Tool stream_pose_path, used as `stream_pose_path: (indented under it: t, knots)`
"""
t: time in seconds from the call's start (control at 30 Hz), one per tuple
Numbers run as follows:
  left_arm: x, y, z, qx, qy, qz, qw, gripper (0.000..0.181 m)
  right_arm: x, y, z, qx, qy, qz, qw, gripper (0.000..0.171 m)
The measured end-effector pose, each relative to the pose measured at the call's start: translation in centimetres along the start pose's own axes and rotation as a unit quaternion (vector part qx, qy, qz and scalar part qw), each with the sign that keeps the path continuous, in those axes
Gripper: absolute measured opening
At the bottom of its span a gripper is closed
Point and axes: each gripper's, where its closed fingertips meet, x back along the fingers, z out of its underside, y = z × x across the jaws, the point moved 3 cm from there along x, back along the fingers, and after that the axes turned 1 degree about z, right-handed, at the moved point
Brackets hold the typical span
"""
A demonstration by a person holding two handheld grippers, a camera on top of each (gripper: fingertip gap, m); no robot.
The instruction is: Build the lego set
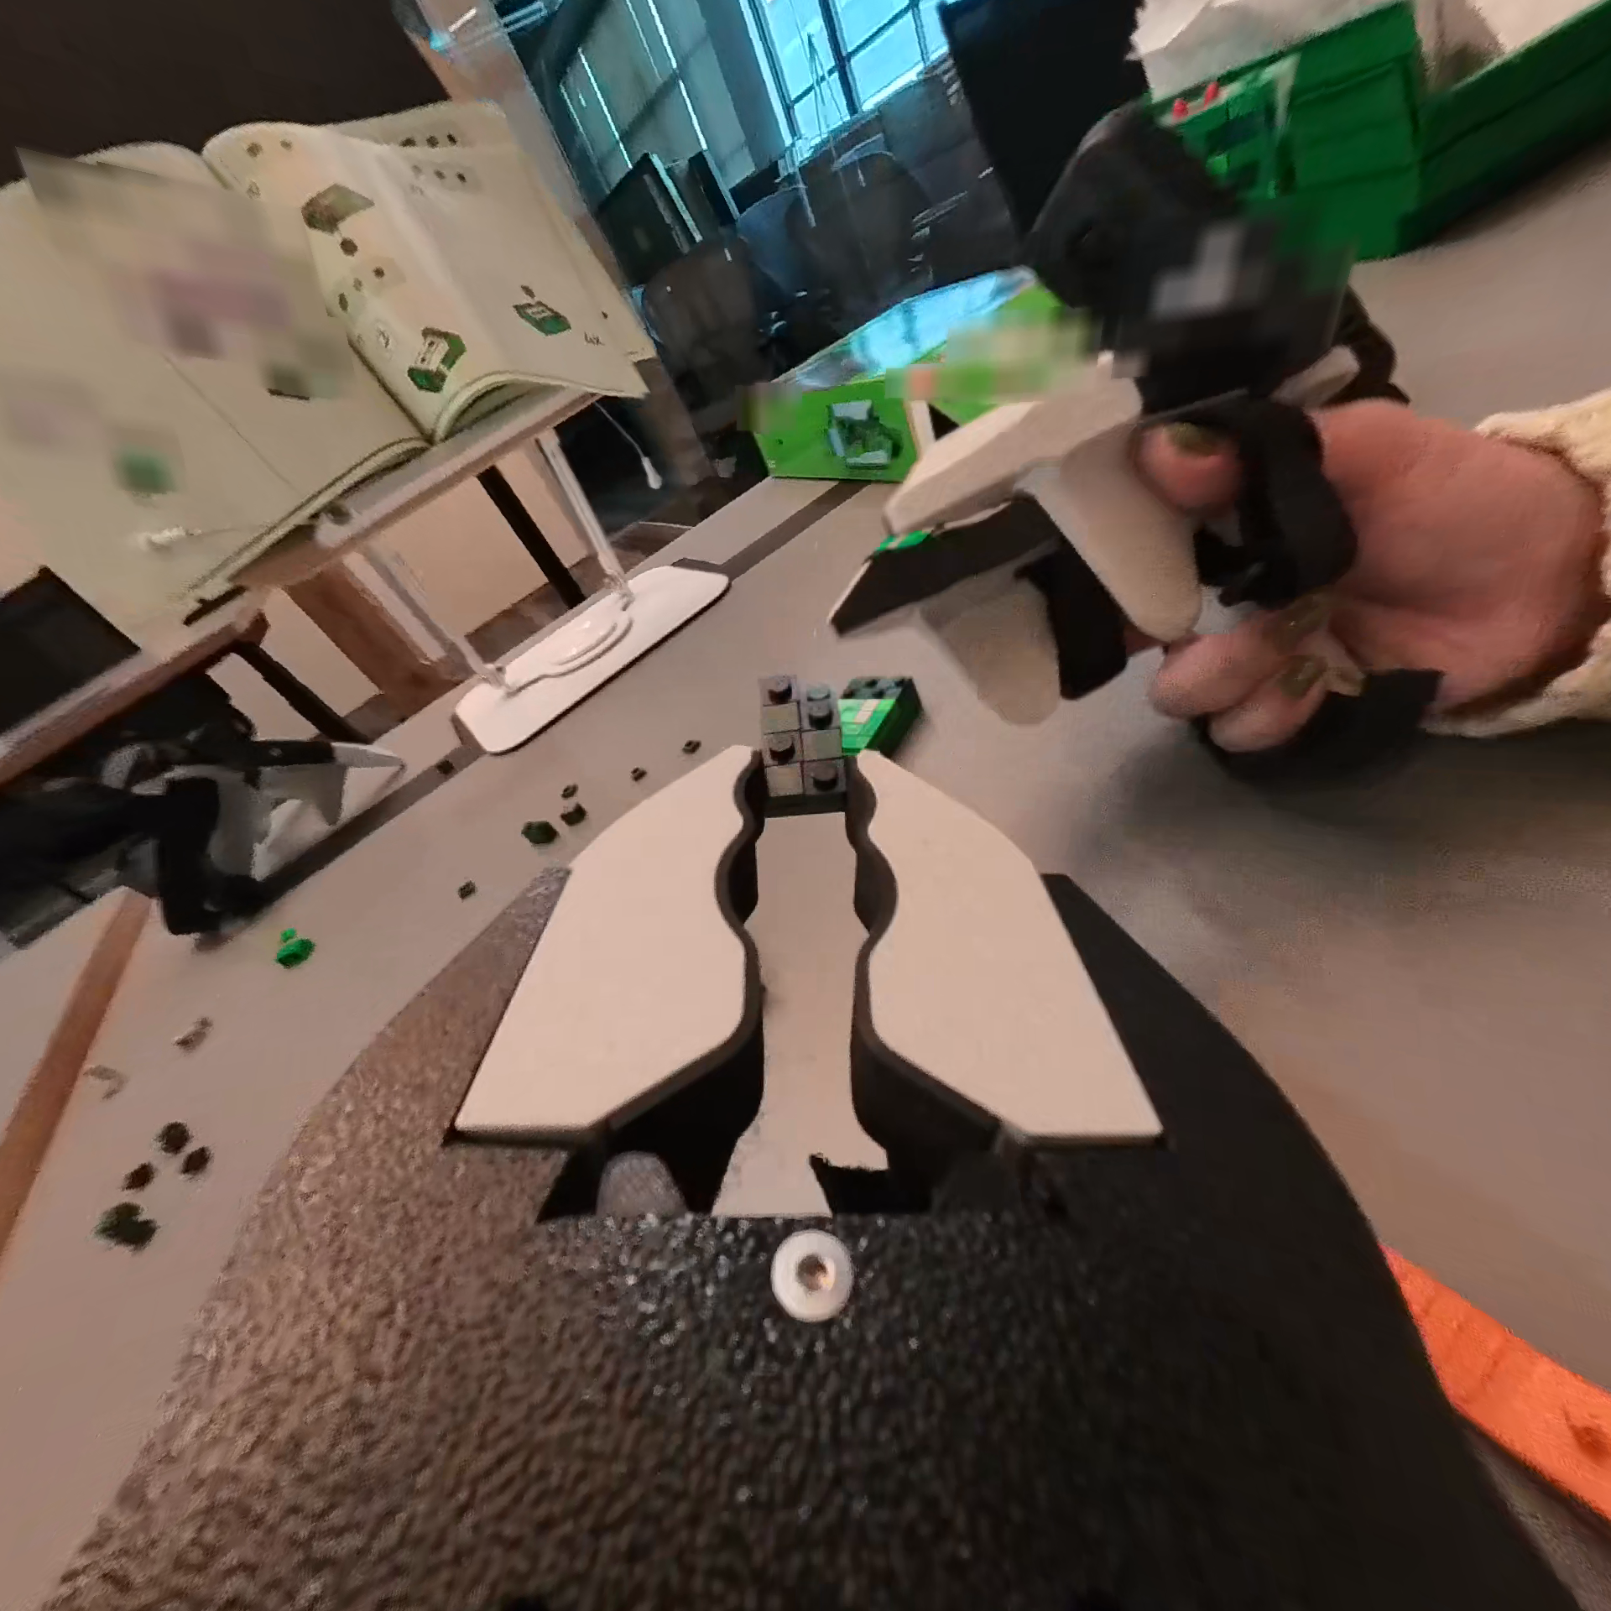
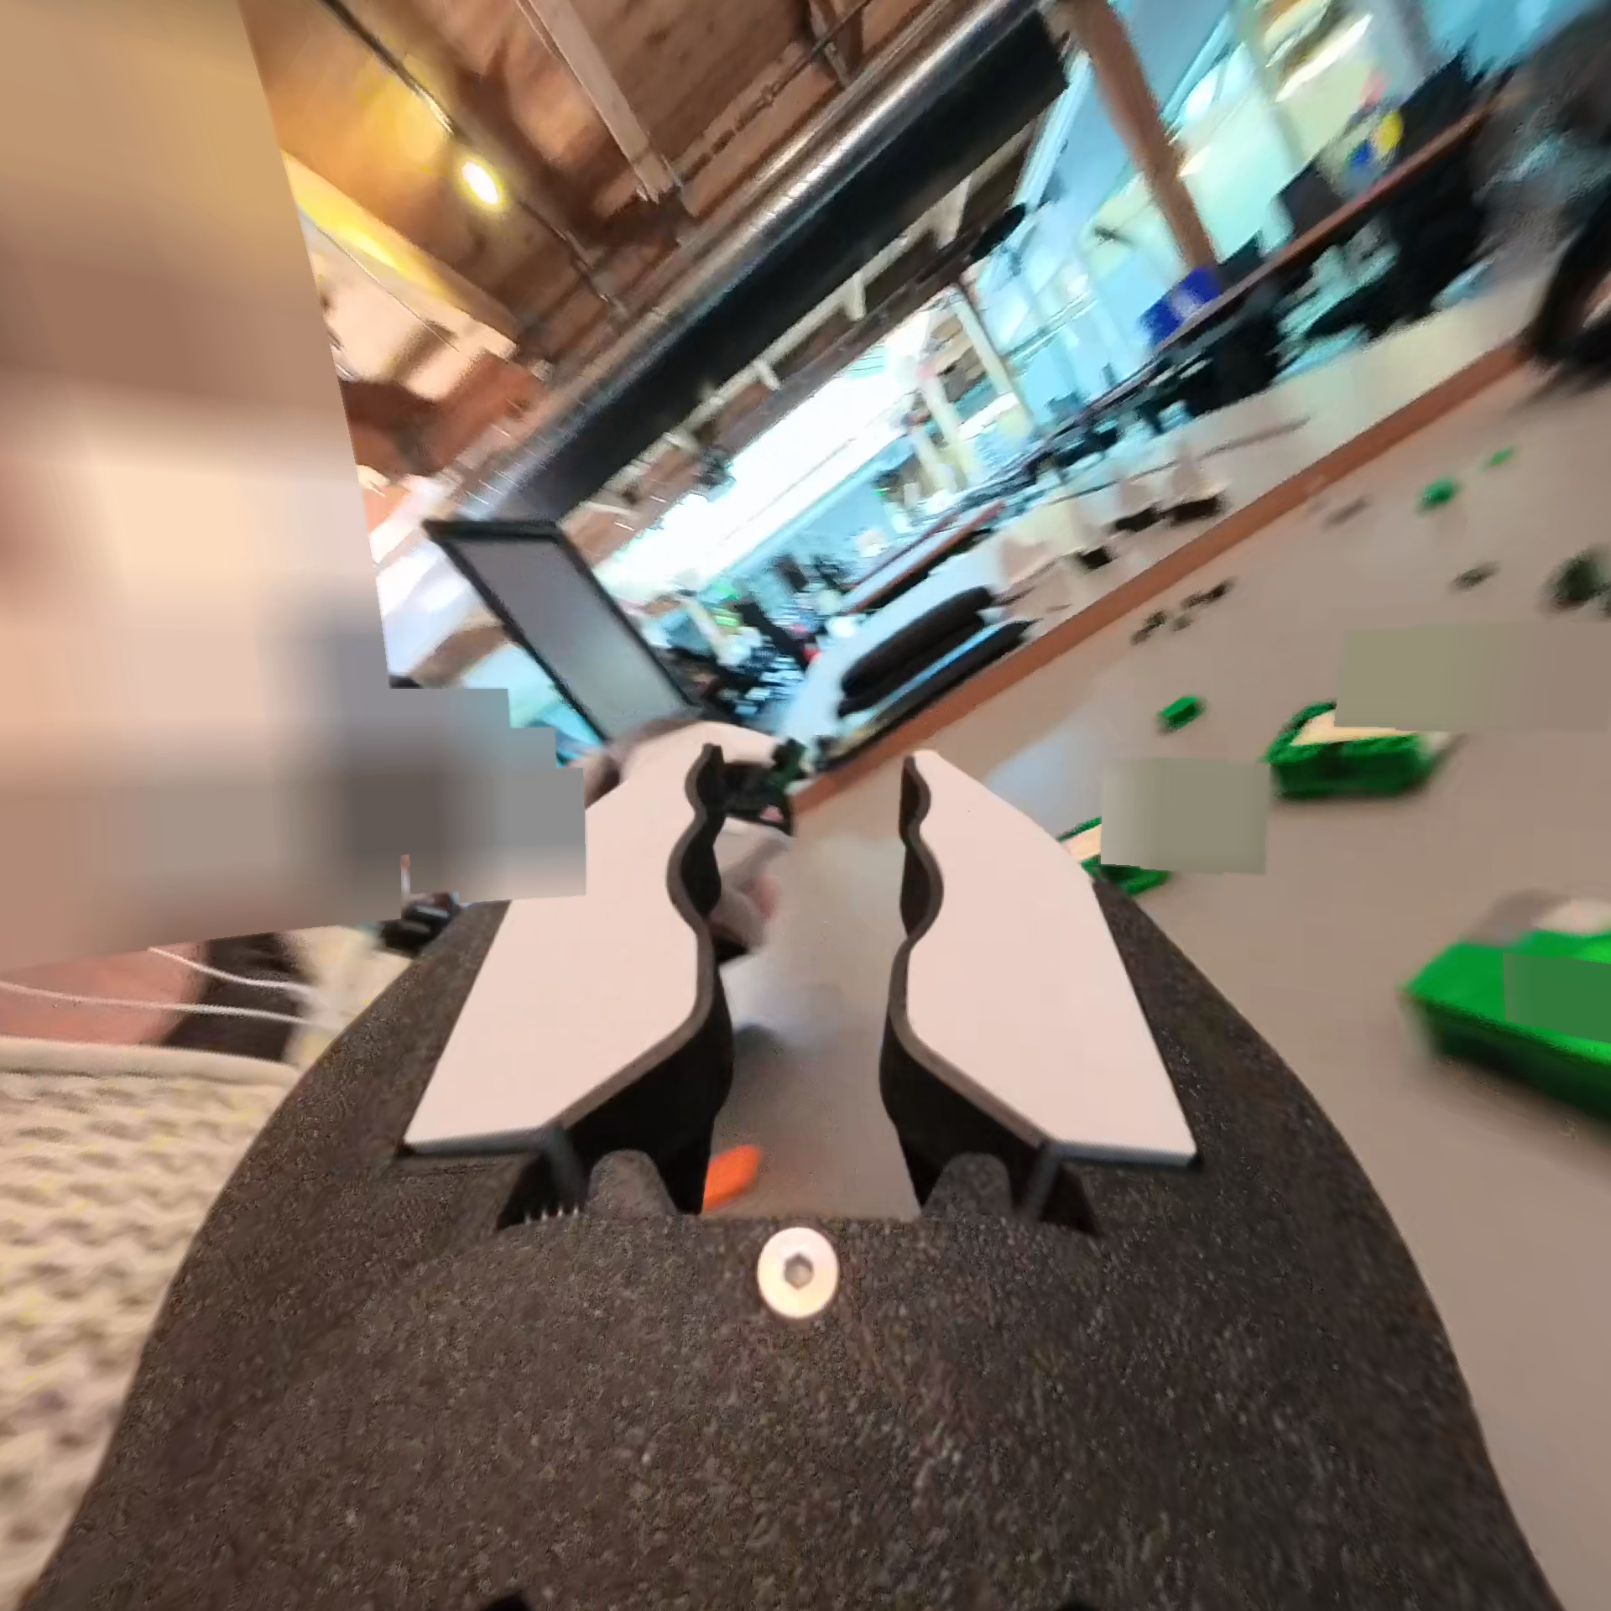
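The left gripper (image 1: 804,785) pinched the light, rigid dark stack (image 1: 802,741) at its base, a sound hold, while the right gripper (image 2: 811,789) gaped empty.

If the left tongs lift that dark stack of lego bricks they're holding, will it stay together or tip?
The dark brick stack looks rigid and light. It stands tall on a narrow base, so a sideways push would probably tip it. The left tongs pinch only its bottom, so upper bricks could snap off if bumped.
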Motion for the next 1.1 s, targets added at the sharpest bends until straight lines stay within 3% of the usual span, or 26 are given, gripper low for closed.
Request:
stream_pose_path:
  t: [0.03, 0.3, 0.47, 0.67, 0.9, 1.1]
  knots:
    - [0.0, 0.5, 0.2, 0.015, -0.001, 0.008, 1.0, 0.016, 0.4, -0.4, -0.1, 0.055, 0.002, 0.026, 0.998, 0.038]
    - [1.0, 9.1, 5.8, 0.053, 0.064, 0.004, 0.997, 0.017, -0.2, 0.1, 0.5, 0.25, 0.017, 0.096, 0.963, 0.034]
    - [1.2, 13.2, 10.0, 0.09, 0.1, 0.001, 0.991, 0.017, -0.8, -0.2, 0.9, 0.277, 0.035, 0.113, 0.954, 0.032]
    - [0.9, 15.4, 10.7, 0.134, 0.099, 0.0, 0.986, 0.017, -0.8, -0.7, 0.6, 0.266, 0.032, 0.13, 0.955, 0.032]
    - [1.5, 14.0, 10.7, 0.064, 0.109, -0.004, 0.992, 0.017, -1.8, -0.8, 0.7, 0.311, 0.036, 0.147, 0.938, 0.028]
    - [2.4, 14.9, 9.8, 0.106, 0.054, -0.013, 0.993, 0.017, -3.4, -0.7, 0.7, 0.336, 0.022, 0.148, 0.93, 0.025]
